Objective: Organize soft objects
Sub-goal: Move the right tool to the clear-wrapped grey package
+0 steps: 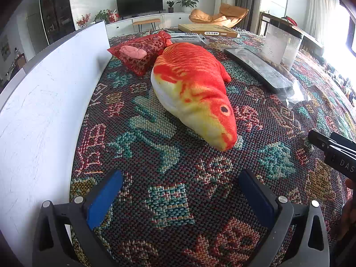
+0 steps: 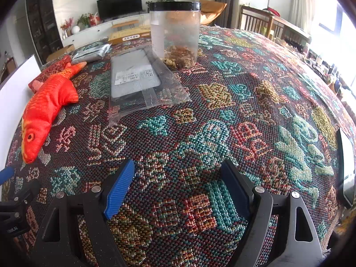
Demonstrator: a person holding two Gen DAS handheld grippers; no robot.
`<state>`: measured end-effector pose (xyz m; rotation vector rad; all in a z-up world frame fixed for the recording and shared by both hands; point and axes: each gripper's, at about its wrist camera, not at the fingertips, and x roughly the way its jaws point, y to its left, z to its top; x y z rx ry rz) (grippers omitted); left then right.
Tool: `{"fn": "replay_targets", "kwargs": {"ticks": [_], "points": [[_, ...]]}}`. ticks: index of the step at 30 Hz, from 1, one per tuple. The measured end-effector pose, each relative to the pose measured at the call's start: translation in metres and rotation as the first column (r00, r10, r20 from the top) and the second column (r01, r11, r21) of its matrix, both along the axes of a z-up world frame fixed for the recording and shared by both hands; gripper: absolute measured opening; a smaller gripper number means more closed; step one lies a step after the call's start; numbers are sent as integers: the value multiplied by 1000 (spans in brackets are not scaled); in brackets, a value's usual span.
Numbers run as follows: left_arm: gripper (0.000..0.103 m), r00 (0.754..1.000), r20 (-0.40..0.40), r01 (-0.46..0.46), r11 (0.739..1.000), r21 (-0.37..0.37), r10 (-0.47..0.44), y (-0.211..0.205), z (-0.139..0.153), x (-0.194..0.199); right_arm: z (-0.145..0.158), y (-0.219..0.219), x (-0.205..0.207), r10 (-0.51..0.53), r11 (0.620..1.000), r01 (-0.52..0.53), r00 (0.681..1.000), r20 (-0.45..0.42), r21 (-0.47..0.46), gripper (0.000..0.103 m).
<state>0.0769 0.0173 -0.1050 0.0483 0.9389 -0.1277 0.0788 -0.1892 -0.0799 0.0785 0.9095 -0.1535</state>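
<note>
The plush fish [image 1: 193, 89] lay at the centre of the left wrist frame on the woven cloth [image 1: 169, 200], with the red pouch [image 1: 138, 51] touching its tail at the upper left. A grip across the fish's thick middle was judged best, since its soft body would sag if taken by the head. The left gripper [image 1: 181, 197] and the right gripper [image 2: 178, 187] were held tilted downward over bare cloth, both released and empty.

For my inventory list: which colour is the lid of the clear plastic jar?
Black. The clear plastic jar's lid shows best in the right wrist view.
</note>
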Motion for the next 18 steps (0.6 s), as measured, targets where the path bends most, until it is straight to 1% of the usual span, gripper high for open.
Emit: {"fn": "replay_targets", "kwargs": {"ticks": [14,16,17,18], "points": [[103,1000,1,0,1000,0,0,0,0,0,0,0,0,1,1000,-1,1000,0,2,83],[103,1000,1,0,1000,0,0,0,0,0,2,-3,-1,2,1000,-2,1000,-3,24,83],[103,1000,1,0,1000,0,0,0,0,0,5,-6,-2,-2,999,2,1000,6,50,82],[103,1000,1,0,1000,0,0,0,0,0,10,-10,-4,-6,997,4,999,33,82,82]]}}
